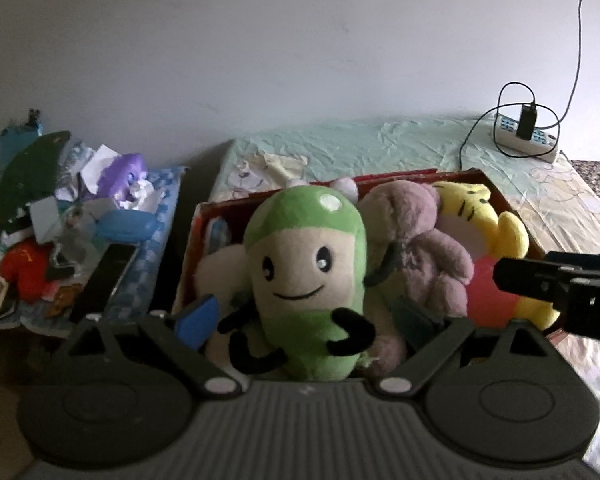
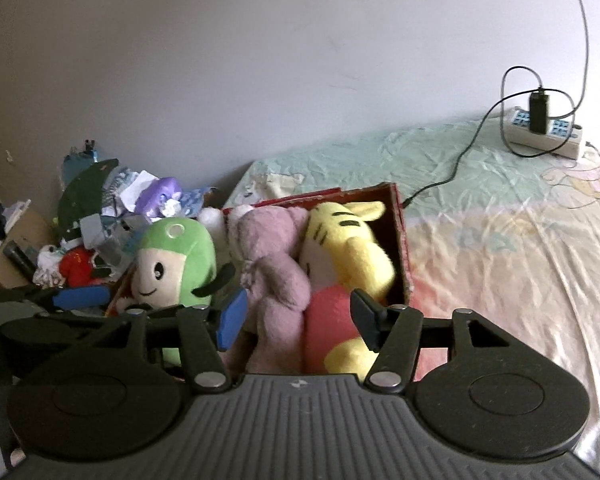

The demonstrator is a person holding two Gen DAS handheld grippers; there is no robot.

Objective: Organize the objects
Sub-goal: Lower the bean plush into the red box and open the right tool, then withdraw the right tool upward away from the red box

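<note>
1. The green plush (image 1: pixel 306 280) stands upright between the spread, released fingers of the left claw (image 1: pixel 312 316), in the red box (image 1: pixel 384 180); not obviously gripped.
2. Pink plush (image 2: pixel 276 264) and yellow tiger plush (image 2: pixel 352 248) already lie boxed, ahead of the released right claw (image 2: pixel 296 320).
3. The clutter pile (image 1: pixel 72 216), far left of both claws, looks unsorted.

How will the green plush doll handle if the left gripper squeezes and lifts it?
The green plush doll looks stuffed and soft, so it will probably compress between the left gripper's open jaws instead of slipping. Likely light for its size. Its thin black arms should dangle. It leans on the pink plush bear, which may shift.
</note>
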